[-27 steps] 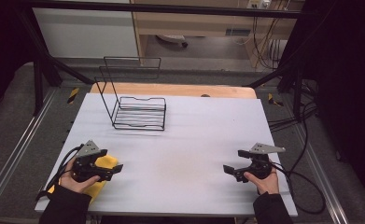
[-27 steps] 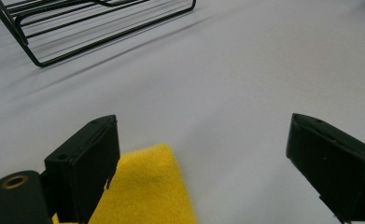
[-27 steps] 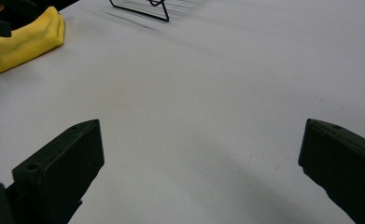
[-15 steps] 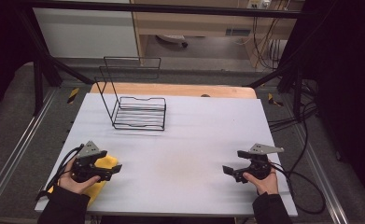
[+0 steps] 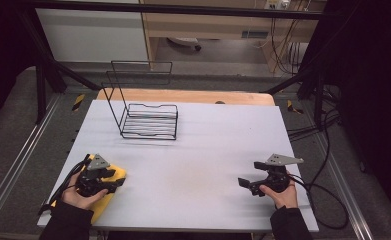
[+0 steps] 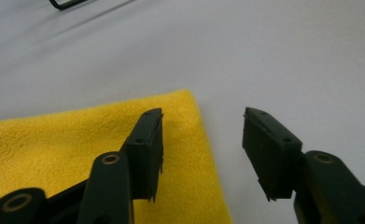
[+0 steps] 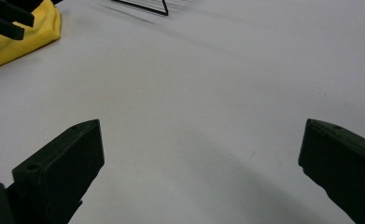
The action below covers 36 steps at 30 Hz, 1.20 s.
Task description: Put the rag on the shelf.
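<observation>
Far ahead of both pairs of jaws, a black wire rack [image 5: 147, 119] is standing on the white table [image 5: 208, 150], near its back edge, well apart from both grippers. Under the left gripper [image 6: 202, 140] a yellow cloth [image 6: 68, 144] is lying flat; one jaw is hanging over its corner and the other over bare table just beside its edge. The jaws are standing apart and holding nothing. I judge this gripper is placed so in order to take the cloth's edge. The right gripper [image 7: 201, 163] is waiting with its jaws spread wide over bare table, empty, probably to leave free room.
</observation>
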Motion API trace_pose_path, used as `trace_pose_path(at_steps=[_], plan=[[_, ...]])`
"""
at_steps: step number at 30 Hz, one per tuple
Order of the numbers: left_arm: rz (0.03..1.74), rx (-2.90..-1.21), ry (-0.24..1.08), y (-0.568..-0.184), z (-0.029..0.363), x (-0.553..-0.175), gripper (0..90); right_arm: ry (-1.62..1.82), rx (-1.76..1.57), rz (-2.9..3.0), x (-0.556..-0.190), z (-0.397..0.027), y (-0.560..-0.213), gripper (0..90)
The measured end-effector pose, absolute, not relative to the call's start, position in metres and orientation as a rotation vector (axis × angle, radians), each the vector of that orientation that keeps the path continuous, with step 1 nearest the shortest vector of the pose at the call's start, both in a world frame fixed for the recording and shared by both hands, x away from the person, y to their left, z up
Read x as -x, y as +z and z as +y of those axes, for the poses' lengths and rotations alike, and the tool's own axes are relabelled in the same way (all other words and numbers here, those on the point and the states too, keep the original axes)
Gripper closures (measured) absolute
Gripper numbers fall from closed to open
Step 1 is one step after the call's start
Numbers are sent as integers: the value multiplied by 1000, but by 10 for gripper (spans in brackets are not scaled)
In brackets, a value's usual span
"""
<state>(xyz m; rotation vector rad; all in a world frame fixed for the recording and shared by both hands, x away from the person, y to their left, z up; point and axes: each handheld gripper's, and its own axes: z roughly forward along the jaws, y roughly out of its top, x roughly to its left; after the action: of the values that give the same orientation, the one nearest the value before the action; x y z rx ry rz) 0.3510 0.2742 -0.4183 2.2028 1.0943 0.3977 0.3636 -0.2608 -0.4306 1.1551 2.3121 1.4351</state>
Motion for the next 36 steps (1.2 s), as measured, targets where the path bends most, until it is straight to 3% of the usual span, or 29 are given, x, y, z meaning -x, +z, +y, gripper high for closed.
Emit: trace_pose_path(at_steps=[12,25,36], plan=[[1130,-2306,461,-432,264,-353,586,1431,-1159,2315,-364,-260,-431,7],[1187,-2299,465,-430,266,-355,811,1436,-1162,2315,-364,-260,-431,7],[1222,-2165,384,-412,272,-352,835,1446,-1164,2313,-364,-259,-431,7]])
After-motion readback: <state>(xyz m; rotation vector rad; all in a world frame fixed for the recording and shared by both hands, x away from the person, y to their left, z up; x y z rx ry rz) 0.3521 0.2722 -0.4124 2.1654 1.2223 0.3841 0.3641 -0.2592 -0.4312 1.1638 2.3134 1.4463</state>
